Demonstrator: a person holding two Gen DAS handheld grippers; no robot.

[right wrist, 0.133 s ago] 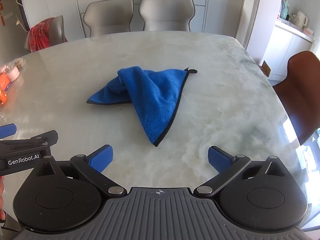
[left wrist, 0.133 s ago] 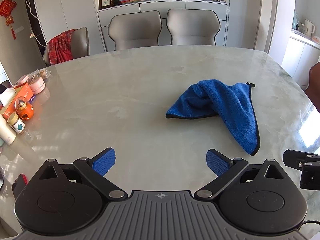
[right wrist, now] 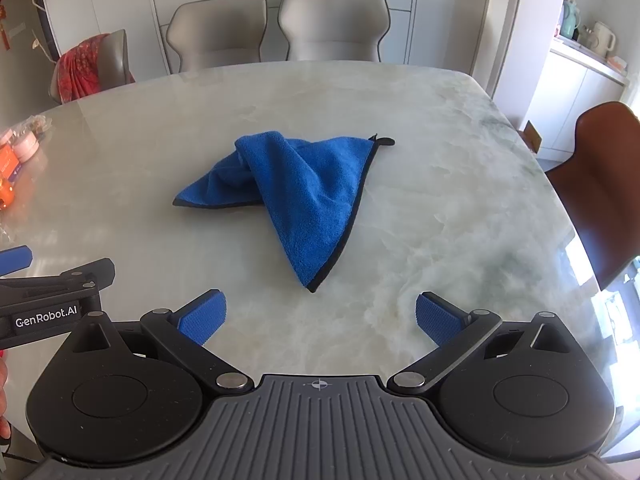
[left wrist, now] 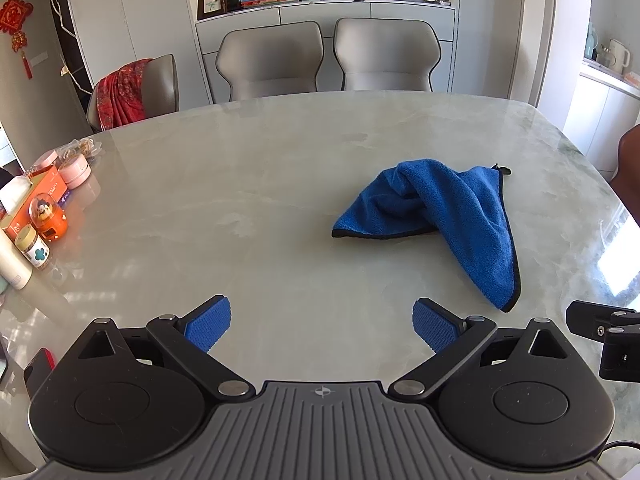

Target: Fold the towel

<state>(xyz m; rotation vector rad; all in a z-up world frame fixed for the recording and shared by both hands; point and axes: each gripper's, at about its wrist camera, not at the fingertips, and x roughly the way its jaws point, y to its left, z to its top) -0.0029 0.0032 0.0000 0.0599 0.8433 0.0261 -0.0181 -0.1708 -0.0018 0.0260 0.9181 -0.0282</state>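
Note:
A blue towel (left wrist: 448,216) with a black hem lies crumpled on the pale marble table (left wrist: 240,184), bunched at its far side and tapering to a corner towards me. My left gripper (left wrist: 322,324) is open, short of the towel and to its left, with nothing between its blue pads. In the right wrist view the towel (right wrist: 308,196) is straight ahead, its near corner just beyond my open right gripper (right wrist: 320,318). A small black loop sticks out at the towel's far right corner. The left gripper's arm with a white label pokes in at that view's left edge.
Small jars, an orange box and an orange toy (left wrist: 48,220) crowd the table's left edge. Grey chairs (left wrist: 272,60) stand at the far side, one draped with red cloth (left wrist: 120,96). A brown chair (right wrist: 600,184) stands at the right. A red phone (left wrist: 38,364) lies near the front left.

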